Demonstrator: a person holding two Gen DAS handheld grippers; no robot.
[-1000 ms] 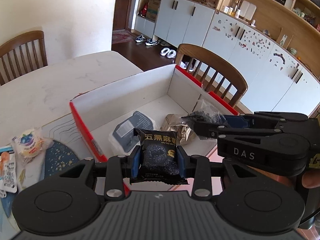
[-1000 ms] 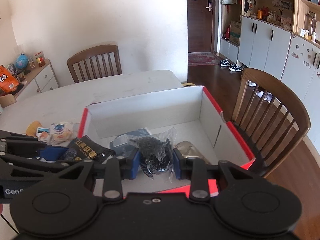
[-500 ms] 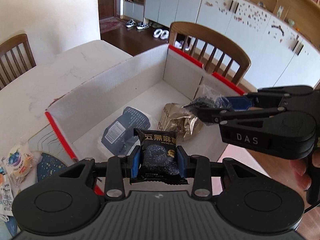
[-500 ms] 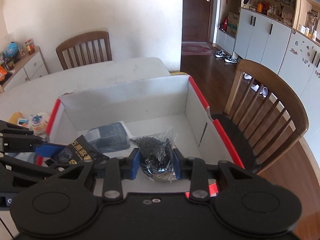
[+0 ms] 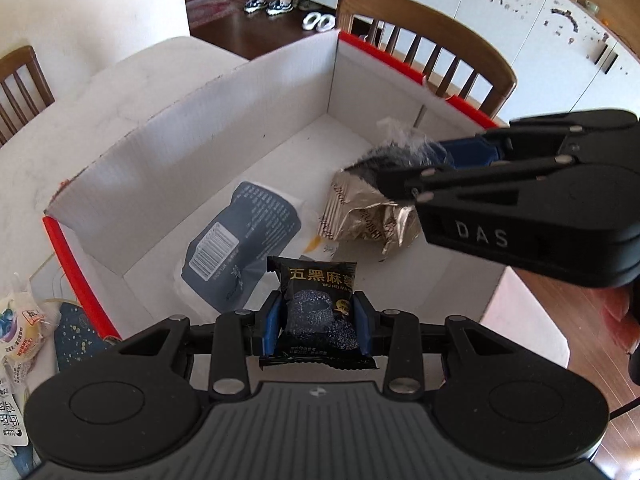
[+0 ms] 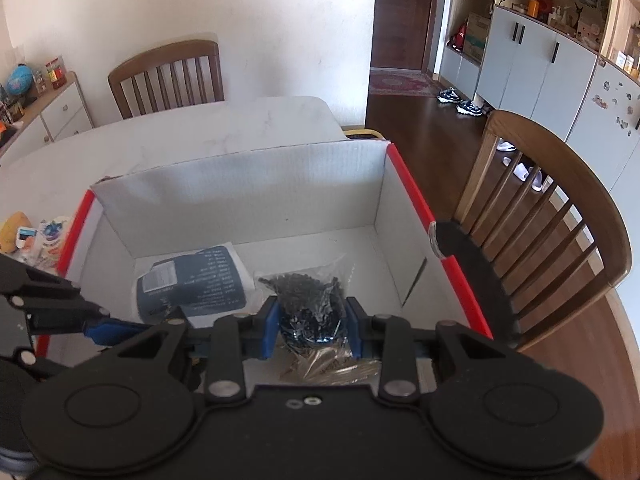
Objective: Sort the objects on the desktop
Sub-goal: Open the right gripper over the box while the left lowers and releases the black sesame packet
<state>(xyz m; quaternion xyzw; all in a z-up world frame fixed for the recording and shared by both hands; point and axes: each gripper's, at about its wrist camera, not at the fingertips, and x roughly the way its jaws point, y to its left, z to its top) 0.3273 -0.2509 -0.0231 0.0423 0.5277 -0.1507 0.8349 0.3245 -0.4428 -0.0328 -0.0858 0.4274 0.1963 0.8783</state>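
A white cardboard box with red rims [image 5: 200,132] [image 6: 240,184] lies open on the white table. My left gripper [image 5: 318,320] is shut on a black snack packet [image 5: 318,312] with Chinese lettering, held over the box's near side. My right gripper [image 6: 312,326] is shut on a clear bag of dark bits [image 6: 310,304], also over the box; in the left wrist view it reaches in from the right [image 5: 404,176] with the clear bag [image 5: 396,148]. Inside the box lie a dark blue pouch [image 5: 244,240] [image 6: 192,280] and a crumpled gold packet [image 5: 364,216].
Loose snack packets [image 5: 24,316] [image 6: 48,236] lie on the table left of the box, beside a dark speckled mat [image 5: 76,332]. Wooden chairs [image 6: 540,208] [image 6: 168,76] stand at the right and far sides. Cabinets line the far wall.
Both grippers have moved forward and down over the box, each still gripping its packet. The box's inside now fills more of both views.
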